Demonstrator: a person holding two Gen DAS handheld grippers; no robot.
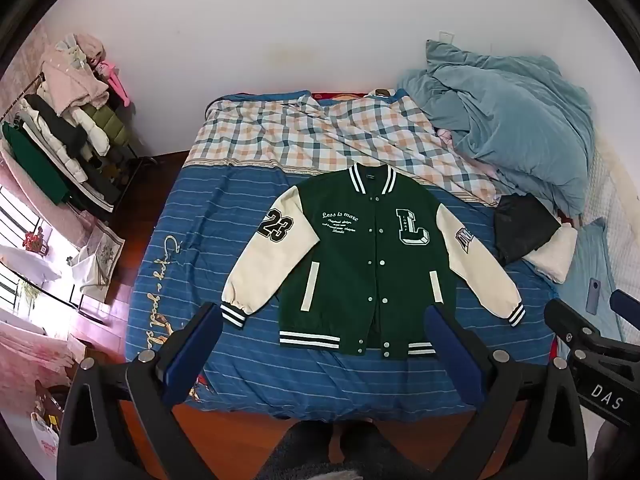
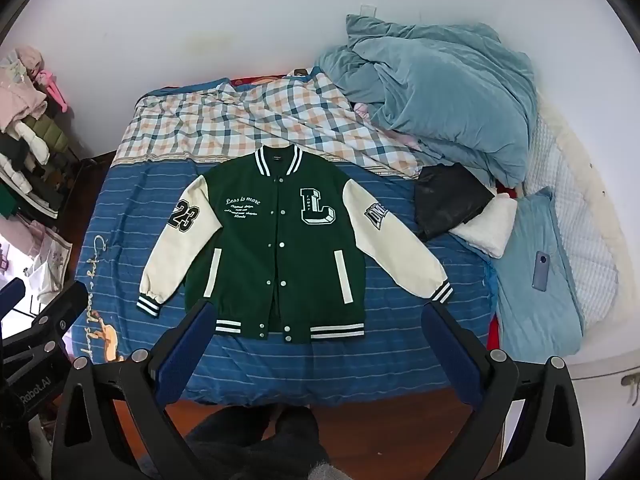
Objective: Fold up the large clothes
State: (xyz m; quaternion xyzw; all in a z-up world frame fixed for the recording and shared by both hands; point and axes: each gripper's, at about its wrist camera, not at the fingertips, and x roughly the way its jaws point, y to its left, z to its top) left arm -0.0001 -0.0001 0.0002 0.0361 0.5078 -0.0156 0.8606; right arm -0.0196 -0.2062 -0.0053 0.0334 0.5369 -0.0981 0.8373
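A green varsity jacket (image 1: pixel 360 264) (image 2: pixel 276 248) with cream sleeves, a "23" patch and a big "L" lies flat, front up and snapped shut, on the blue striped bedsheet (image 1: pixel 248 344) (image 2: pixel 128 256). Both sleeves slant outward and down. My left gripper (image 1: pixel 324 316) hangs above the bed's near edge, jaws wide open, nothing between them, the hem just beyond. My right gripper (image 2: pixel 316 312) also stands open and empty above the jacket's hem. Each gripper's body shows at the edge of the other view.
A plaid blanket (image 1: pixel 320 136) and a heap of blue bedding (image 1: pixel 516 120) lie beyond the jacket. A black garment (image 2: pixel 448 204), a white towel (image 2: pixel 488 224) and a phone (image 2: pixel 540 270) rest at the right. A clothes rack (image 1: pixel 68 120) stands left. Wooden floor lies below.
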